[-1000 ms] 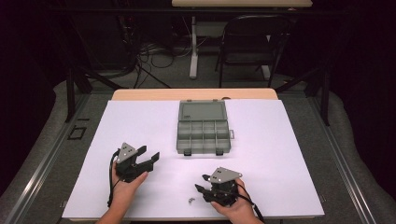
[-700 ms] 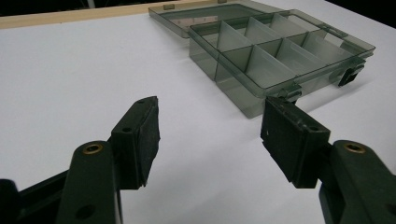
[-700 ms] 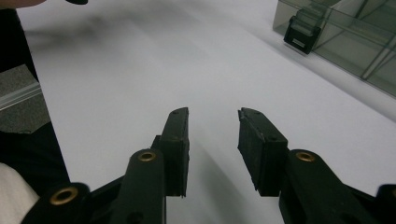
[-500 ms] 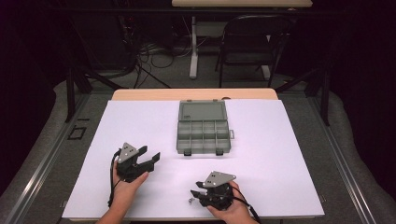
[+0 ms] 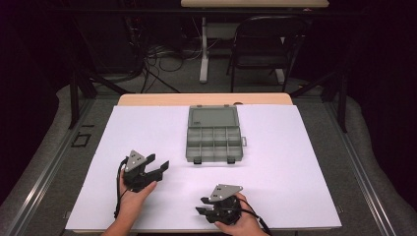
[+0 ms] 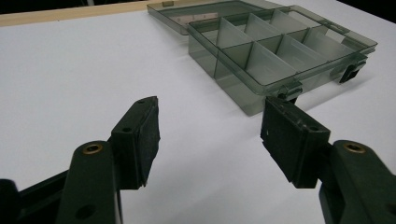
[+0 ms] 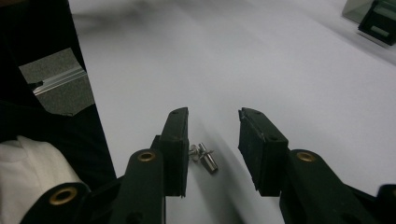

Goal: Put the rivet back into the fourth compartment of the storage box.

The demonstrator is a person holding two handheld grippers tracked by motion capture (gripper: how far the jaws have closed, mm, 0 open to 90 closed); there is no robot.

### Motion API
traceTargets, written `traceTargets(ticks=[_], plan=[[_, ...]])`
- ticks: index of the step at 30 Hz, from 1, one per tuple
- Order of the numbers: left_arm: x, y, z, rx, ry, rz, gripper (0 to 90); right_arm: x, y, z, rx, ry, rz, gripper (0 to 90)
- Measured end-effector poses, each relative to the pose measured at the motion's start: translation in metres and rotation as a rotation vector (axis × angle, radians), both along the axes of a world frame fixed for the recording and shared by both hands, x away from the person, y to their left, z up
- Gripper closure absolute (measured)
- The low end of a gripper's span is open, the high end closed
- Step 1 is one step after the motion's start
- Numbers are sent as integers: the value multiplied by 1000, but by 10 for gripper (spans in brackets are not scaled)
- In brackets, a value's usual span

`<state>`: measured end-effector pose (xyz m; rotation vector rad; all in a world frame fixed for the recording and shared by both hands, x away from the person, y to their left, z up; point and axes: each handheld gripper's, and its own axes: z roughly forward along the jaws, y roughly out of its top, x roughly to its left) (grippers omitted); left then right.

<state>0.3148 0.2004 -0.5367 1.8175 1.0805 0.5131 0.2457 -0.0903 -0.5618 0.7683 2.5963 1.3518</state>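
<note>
While the right gripper (image 7: 212,140) stands with jaws parted and nothing clamped, the small silver metal screw (image 7: 204,156) lies on the white table sheet (image 7: 280,65) between them, beside the left-hand pad, its long axis slanting across the gap.

My left hand-held gripper (image 5: 158,165) rests on the white worktop (image 5: 295,162) with its jaws apart, pointing toward the open grey compartment box (image 5: 214,139) that lies near the middle, lid flat behind it. My right hand-held gripper (image 5: 202,206) sits near the front edge, jaws apart and turned leftward. A black chair (image 5: 263,46) stands beyond the worktop.
</note>
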Motion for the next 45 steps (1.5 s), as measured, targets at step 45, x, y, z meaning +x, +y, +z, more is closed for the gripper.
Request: traceTargets(ticks=[45], plan=[[0, 1, 0, 0, -1, 8, 373, 8, 3, -3, -26, 41, -9, 822]])
